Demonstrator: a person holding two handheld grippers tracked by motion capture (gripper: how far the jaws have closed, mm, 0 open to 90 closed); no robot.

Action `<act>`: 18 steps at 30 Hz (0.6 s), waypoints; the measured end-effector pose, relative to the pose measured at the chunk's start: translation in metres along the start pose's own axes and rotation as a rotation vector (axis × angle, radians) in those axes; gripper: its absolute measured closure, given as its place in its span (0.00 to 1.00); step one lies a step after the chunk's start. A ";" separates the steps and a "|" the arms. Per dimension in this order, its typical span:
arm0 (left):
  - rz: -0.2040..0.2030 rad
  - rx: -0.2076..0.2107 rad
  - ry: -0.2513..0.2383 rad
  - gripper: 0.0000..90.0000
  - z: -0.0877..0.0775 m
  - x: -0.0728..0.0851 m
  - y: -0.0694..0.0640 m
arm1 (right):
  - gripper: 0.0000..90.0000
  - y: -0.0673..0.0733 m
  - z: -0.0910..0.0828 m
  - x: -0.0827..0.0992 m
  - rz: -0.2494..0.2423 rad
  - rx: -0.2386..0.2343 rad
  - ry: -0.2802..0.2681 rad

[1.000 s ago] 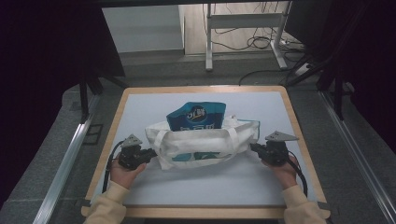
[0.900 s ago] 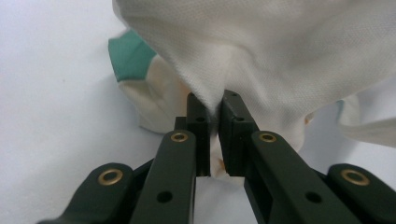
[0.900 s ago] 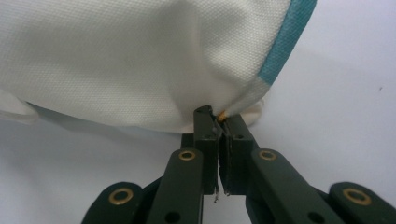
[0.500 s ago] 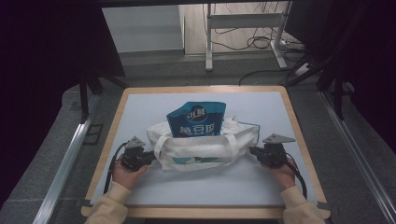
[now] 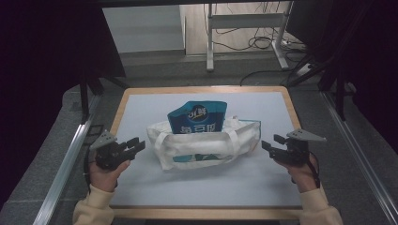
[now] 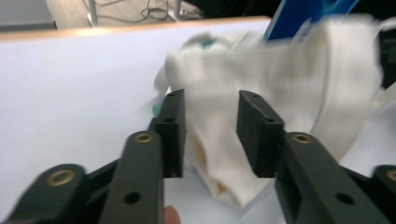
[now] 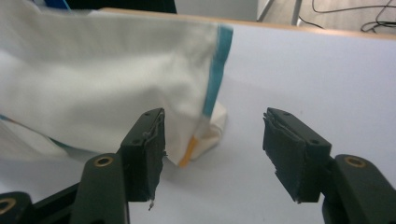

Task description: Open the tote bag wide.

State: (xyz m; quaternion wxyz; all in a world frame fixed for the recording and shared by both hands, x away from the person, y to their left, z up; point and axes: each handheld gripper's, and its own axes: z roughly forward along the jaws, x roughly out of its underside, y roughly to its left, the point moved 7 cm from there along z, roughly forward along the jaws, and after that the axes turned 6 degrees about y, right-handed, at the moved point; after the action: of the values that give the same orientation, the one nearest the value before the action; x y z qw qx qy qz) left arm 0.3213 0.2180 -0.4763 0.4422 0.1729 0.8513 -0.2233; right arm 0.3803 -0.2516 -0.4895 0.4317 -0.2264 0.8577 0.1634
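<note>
Sitting near the middle of the white table (image 5: 141, 108), the white tote bag (image 5: 202, 143) hides the lower half of a blue pouch (image 5: 197, 117) standing in it. At nine o'clock from the bag, the left gripper (image 5: 136, 146) has just been opening; its jaws stand apart with nothing pinched, the blurred bag cloth lying beyond them. At three o'clock, the right gripper (image 5: 268, 144) has likewise just been opening, empty, clear of the bag's teal-edged end.
</note>
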 end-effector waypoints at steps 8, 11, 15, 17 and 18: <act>0.027 0.041 -0.023 0.73 0.010 -0.048 -0.008 | 0.68 0.018 0.000 -0.057 -0.085 -0.059 -0.033; 0.043 0.069 0.003 0.85 0.022 -0.063 -0.012 | 0.76 0.023 0.005 -0.069 -0.101 -0.067 -0.040; 0.047 0.081 0.057 0.99 0.040 -0.069 -0.014 | 0.94 0.038 0.019 -0.090 -0.127 -0.089 -0.024; 0.055 0.081 0.073 0.99 0.045 -0.067 -0.015 | 0.97 0.045 0.026 -0.094 -0.147 -0.095 -0.005; 0.059 0.082 0.083 0.99 0.048 -0.065 -0.016 | 0.98 0.048 0.030 -0.094 -0.159 -0.094 0.006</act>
State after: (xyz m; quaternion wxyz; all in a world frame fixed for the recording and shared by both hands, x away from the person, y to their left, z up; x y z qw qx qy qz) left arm 0.3823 0.1726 -0.4431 0.4052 0.2249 0.8537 -0.2374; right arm 0.4247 -0.1738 -0.4264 0.4299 -0.3141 0.8297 0.1680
